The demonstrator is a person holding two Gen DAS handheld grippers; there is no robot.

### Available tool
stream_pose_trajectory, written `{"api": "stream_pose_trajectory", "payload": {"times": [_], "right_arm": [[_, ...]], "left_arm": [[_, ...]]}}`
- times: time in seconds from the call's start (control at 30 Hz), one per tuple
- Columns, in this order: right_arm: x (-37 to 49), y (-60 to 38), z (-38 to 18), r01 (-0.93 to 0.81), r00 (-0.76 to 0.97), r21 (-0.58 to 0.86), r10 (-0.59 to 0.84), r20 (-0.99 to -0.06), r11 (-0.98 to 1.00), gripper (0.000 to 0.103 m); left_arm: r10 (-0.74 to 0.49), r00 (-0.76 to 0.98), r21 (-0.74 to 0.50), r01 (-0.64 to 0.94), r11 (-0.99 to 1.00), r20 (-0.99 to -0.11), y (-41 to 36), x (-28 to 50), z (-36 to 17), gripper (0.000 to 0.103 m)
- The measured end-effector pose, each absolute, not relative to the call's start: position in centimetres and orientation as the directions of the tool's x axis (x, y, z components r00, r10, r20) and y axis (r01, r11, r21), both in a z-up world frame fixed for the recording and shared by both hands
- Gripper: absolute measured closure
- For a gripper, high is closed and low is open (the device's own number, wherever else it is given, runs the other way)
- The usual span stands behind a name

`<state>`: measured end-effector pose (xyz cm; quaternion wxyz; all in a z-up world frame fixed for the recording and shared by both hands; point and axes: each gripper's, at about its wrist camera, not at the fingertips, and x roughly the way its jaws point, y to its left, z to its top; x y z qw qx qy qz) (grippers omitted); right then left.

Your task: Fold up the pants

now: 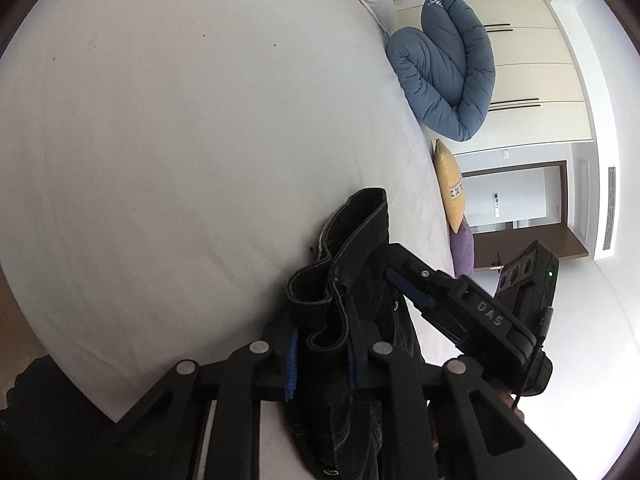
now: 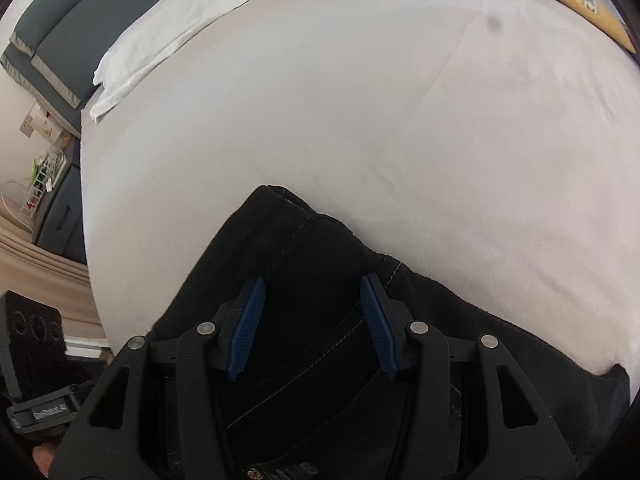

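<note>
Black pants (image 1: 352,248) with pale stitching hang bunched between the fingers of my left gripper (image 1: 320,356), which is shut on the waistband folds above a white bed (image 1: 180,140). My right gripper also shows in the left wrist view (image 1: 412,292), right beside that same bunch. In the right wrist view the pants (image 2: 304,264) lie spread under my right gripper (image 2: 312,320). Its blue pads (image 2: 248,324) stand wide apart, with cloth between and below them.
A folded blue duvet (image 1: 444,68), a yellow pillow (image 1: 450,184) and a purple cushion (image 1: 464,248) lie at the bed's far side. A white towel (image 2: 168,36) and a grey headboard (image 2: 80,12) show in the right wrist view. White wardrobe doors (image 1: 532,48) stand beyond.
</note>
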<state>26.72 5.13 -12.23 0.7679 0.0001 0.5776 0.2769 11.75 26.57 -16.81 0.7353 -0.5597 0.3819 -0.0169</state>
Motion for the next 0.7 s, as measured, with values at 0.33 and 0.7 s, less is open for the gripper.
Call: {"api": "stream_pose_trajectory", "payload": {"times": [0.33, 0.7], "right_arm": [[21.9, -4.7, -14.2, -0.028, 0.155, 0.725, 0.719, -0.677, 0.688, 0.053], [19.4, -11.2, -11.7, 0.040, 0.178, 0.758, 0.742, -0.647, 0.651, 0.053]], "left_arm": [[-0.429, 0.725, -0.835, -0.396, 0.382, -0.539, 26.2, 11.5, -16.0, 0.090], [-0.386, 0.734, -0.793, -0.339, 0.506, -0.560, 24.1, 12.1, -12.0, 0.091]]}}
